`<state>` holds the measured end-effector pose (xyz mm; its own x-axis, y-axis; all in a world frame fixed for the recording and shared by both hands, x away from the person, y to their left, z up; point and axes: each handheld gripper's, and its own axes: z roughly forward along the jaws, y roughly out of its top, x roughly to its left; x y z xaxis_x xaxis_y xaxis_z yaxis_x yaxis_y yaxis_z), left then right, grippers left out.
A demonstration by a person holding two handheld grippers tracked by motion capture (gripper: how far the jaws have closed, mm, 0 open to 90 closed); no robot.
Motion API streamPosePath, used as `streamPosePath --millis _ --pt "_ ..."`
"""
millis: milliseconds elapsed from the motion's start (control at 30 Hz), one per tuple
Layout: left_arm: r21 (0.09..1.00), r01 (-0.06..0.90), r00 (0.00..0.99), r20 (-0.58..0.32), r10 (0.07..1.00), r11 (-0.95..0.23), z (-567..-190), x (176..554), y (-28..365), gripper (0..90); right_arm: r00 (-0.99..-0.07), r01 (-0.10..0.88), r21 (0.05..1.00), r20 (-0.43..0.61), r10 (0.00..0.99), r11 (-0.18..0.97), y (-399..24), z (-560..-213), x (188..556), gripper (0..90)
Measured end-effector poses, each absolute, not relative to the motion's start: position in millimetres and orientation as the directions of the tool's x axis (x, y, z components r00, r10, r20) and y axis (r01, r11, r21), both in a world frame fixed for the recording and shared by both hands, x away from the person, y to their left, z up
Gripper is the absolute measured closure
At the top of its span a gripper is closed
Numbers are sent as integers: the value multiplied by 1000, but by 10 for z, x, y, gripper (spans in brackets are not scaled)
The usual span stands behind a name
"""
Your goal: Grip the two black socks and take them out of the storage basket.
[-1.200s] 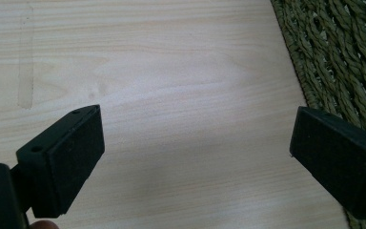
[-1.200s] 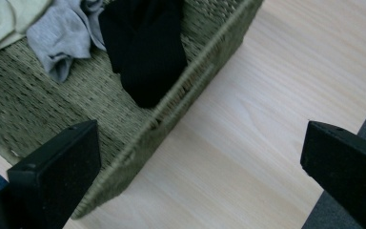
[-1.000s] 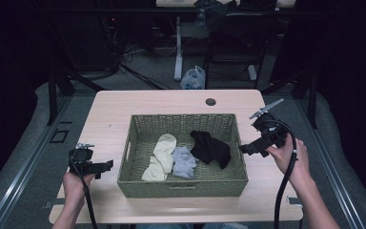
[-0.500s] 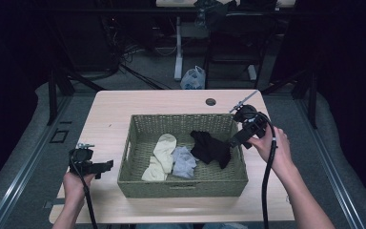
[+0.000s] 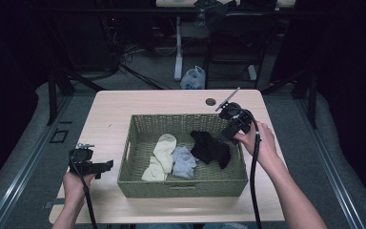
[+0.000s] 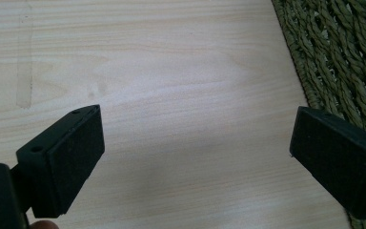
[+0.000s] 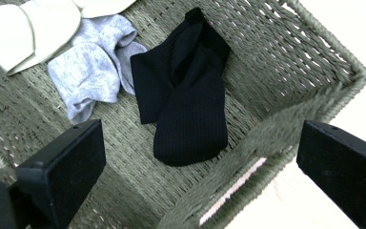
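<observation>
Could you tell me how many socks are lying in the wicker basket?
3 sock bundles: the cream one at the left, the grey one in the middle, the black one at the right. Each may be a pair; more could be hidden underneath.

Between the wide-apart jaws, a black sock point(image 7: 186, 95) lies in the wicker basket point(image 7: 310, 62), just beside a grey sock point(image 7: 93, 71) and a cream one point(image 7: 33, 28).

Black socks point(image 7: 186, 100), ribbed, crumpled and overlapping, lying in basket's right half
</observation>
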<state>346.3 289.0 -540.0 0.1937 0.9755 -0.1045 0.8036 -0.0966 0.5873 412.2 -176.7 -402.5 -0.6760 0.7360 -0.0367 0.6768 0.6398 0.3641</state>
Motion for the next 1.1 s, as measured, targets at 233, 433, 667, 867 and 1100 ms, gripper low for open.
streamPosePath --millis 233,433,667,867,1100 --pt "587 804 193 -106 975 -96 -5401 3463 2889 43 -679 687 317 -42 733 654 -1661 -4152 4220 71" --pt "585 805 193 -106 975 -96 -5403 3465 2892 44 -664 704 309 -32 747 639 -1595 -4263 4296 115" --pt "586 804 193 -107 975 -95 -5403 3466 2889 43 -667 712 260 -40 744 652 -1465 -4405 4371 151" --pt "586 805 194 -107 975 -96 -5403 3465 2890 43 -669 714 236 -48 742 659 -1371 -4562 4411 166" --pt "586 805 194 -109 975 -95 -5405 3467 2891 44 -658 730 196 -61 751 655 -1348 -4726 4476 219"
